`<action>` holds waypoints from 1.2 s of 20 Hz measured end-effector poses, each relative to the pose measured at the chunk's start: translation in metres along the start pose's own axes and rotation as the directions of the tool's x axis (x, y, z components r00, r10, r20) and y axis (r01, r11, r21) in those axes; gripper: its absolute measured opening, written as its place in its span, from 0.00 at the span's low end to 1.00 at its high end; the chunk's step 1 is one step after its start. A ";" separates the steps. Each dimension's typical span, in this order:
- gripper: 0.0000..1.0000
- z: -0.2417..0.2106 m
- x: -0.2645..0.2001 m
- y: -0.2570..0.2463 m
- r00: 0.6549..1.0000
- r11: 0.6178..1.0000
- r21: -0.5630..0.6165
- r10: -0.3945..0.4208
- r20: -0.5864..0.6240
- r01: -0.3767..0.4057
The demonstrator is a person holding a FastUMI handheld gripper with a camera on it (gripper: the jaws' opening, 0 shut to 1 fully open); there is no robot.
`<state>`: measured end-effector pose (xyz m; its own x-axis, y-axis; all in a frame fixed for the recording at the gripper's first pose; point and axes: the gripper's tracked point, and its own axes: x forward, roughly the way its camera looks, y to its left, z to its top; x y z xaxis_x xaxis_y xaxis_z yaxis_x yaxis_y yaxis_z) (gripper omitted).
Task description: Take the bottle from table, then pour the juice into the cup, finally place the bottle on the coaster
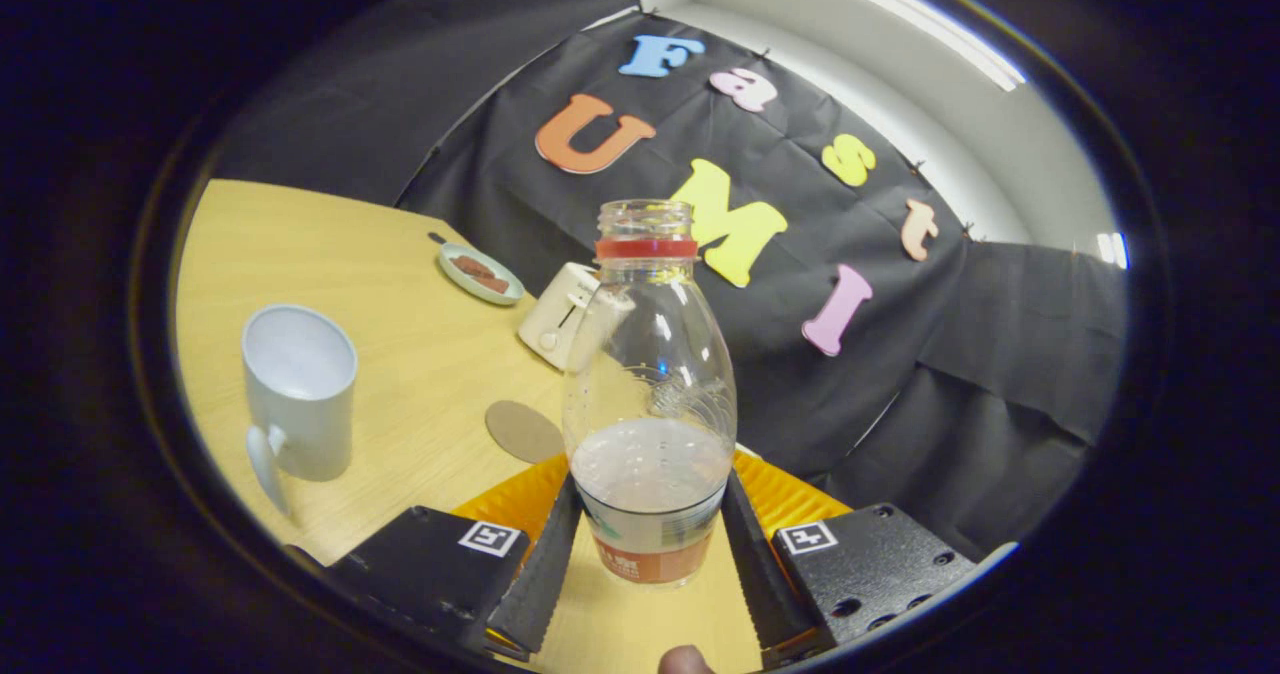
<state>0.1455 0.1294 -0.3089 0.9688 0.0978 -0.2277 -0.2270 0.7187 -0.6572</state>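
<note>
a pale yellow wooden table (400, 354) is being shown against the booth's black cloth wall, tilted in the gripper view. a clear plastic bottle (650, 394) with a red neck ring, uncapped and partly filled with a cloudy pale liquid, is being gripped low on its body between the two black ridged fingers (545, 564) of the gripper (650, 554), both of them being pressed against its labelled base. the bottle is being held upright between the fingers. a white ceramic mug (298, 394) is standing beside the fingers, handle turned toward the camera, well apart from the bottle. a round brown cork coaster (522, 430) is lying bare on the table, just behind the bottle's side. beyond it a small white toaster (560, 324) is sitting, and farther off a pale green plate (481, 274) carrying something brown.
</note>
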 end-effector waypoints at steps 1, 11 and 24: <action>0.79 0.002 0.000 0.000 1.000 0.998 -0.058 -0.007 0.009 0.008; 0.78 0.011 -0.004 0.021 0.996 0.885 -0.461 -0.015 0.092 0.056; 0.78 0.020 -0.004 0.021 0.991 0.688 -0.719 -0.004 0.133 0.100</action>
<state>0.1394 0.1575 -0.3074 0.9744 0.1855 -0.1272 -0.1311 0.0087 -0.9913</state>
